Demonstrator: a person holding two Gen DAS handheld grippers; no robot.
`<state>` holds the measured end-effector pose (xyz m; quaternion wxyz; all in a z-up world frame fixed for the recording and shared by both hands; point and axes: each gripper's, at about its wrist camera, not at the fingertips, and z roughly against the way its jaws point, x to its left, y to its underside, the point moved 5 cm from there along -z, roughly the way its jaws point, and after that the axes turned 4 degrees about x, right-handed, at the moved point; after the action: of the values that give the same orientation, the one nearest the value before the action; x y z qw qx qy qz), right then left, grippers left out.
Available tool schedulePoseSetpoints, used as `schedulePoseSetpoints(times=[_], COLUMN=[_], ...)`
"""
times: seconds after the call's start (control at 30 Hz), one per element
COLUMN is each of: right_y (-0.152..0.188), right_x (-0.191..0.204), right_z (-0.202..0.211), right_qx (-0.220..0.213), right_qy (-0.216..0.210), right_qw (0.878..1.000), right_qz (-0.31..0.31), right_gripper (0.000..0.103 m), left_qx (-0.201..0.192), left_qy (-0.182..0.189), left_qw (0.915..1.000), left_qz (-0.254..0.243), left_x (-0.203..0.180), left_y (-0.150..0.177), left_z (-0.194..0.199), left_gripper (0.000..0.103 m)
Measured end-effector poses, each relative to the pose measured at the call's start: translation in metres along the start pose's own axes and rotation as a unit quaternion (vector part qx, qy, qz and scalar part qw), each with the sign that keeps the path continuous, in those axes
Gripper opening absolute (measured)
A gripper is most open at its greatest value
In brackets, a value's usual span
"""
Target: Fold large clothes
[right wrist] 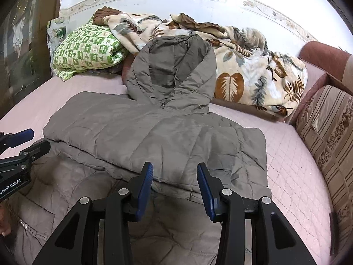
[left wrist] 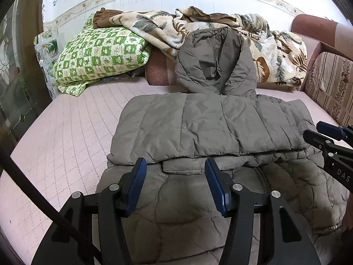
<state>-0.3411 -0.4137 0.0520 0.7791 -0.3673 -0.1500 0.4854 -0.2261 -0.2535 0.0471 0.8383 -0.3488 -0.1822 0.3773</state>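
A grey-brown hooded puffer coat [left wrist: 198, 128] lies on a pink quilted mattress [left wrist: 66, 121]. Its upper part is folded across the body as a flat band, and the hood [left wrist: 211, 59] leans up against the bedding behind. My left gripper [left wrist: 175, 163] hovers open over the coat's lower left part, just short of the folded edge, with no fabric pinched. My right gripper [right wrist: 175, 166] stands open the same way over the coat [right wrist: 154, 137] on the right side, its pads empty. Each gripper shows at the edge of the other's view: right gripper [left wrist: 320, 132], left gripper [right wrist: 28, 141].
A green checked pillow [left wrist: 99, 53] and a crumpled leaf-print blanket [left wrist: 275, 50] are piled along the wall behind the hood. A striped floral cushion [right wrist: 326, 132] borders the mattress on the right. A black cable [left wrist: 33, 181] crosses the left wrist view at lower left.
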Motion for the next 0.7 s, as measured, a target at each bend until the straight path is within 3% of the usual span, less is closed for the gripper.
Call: schedulePoseSetpoints(times=[0.17,0.27,0.37,0.4,0.53,0.7], right_y=[-0.001,0.003,0.01,0.011,0.011,0.002], right_x=[0.011,0.02,0.032,0.035,0.042,0.046], right_z=[0.006,0.009,0.013,0.015,0.029,0.052], right_qx=[-0.003,0.021,0.049,0.049,0.021,-0.053], right_qy=[-0.016,-0.072,-0.143,-0.146,-0.131,-0.042], right_qw=[1.0,0.996,0.985,0.984,0.986,0.996], right_qz=[-0.003,-0.038,-0.087,-0.09,-0.1,-0.058], right_gripper=[0.044,0.045,0.045,0.045,0.045,0.045], left_qx=[0.012,0.025,0.029,0.029,0.027,0.018], left_qy=[0.013,0.025,0.029,0.029,0.026,0.018], left_qw=[0.9996,0.9985,0.9976,0.9975,0.9979,0.9989], left_qz=[0.02,0.042,0.056,0.058,0.052,0.039], left_x=[0.009,0.017,0.023,0.023,0.019,0.015], left_y=[0.003,0.005,0.006,0.005,0.006,0.005], left_z=[-0.008,-0.015,-0.018,-0.019,-0.02,-0.018], left_gripper=[0.055,0.055,0.055,0.055,0.055,0.055])
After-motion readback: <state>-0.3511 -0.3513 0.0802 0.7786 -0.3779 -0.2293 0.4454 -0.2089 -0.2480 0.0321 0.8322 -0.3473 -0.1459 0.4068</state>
